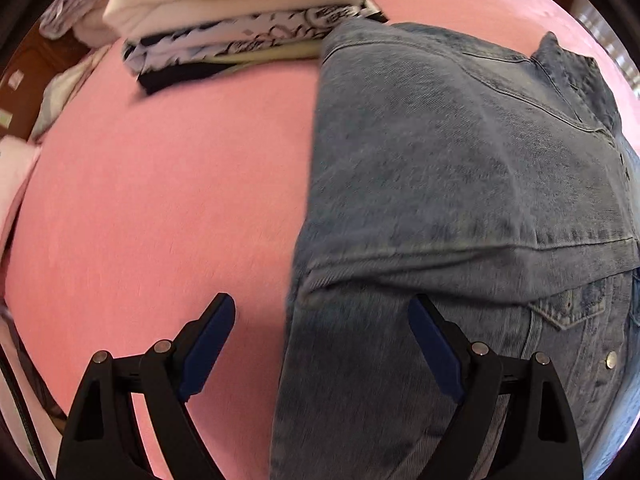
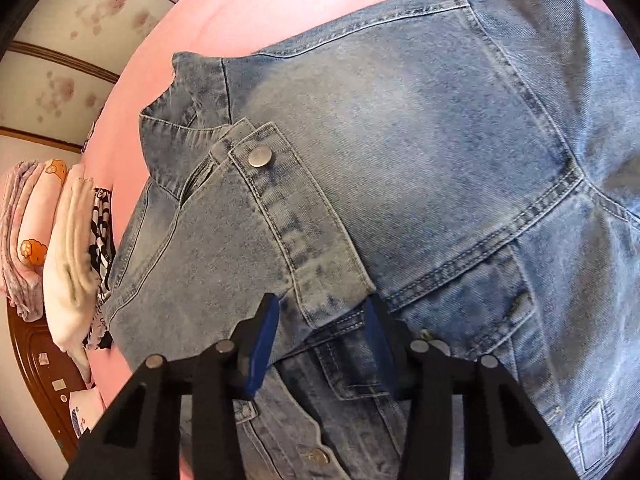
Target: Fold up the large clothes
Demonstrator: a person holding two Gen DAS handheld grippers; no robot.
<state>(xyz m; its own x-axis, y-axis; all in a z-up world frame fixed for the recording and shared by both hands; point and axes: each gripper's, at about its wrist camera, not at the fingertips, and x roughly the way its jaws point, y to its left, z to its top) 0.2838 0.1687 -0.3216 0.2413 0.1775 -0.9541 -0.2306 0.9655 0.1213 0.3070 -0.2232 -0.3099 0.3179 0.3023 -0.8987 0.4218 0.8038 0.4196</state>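
A blue denim jacket (image 1: 460, 184) lies on the pink bed sheet (image 1: 160, 200), its side folded over the body. My left gripper (image 1: 322, 310) is open and empty, just above the jacket's left folded edge. In the right wrist view the jacket (image 2: 420, 140) fills the frame, with the collar at upper left and a metal button (image 2: 260, 157) on the placket. My right gripper (image 2: 322, 312) is partly open, its blue pads on either side of the jacket's front placket, low over the cloth. I cannot tell if the pads pinch the fabric.
A stack of folded clothes (image 1: 240, 12), white on top and patterned below, sits at the far side of the bed. It also shows in the right wrist view (image 2: 76, 256), beside pink bedding (image 2: 28, 216). A wooden bed frame (image 2: 44, 376) runs along the left.
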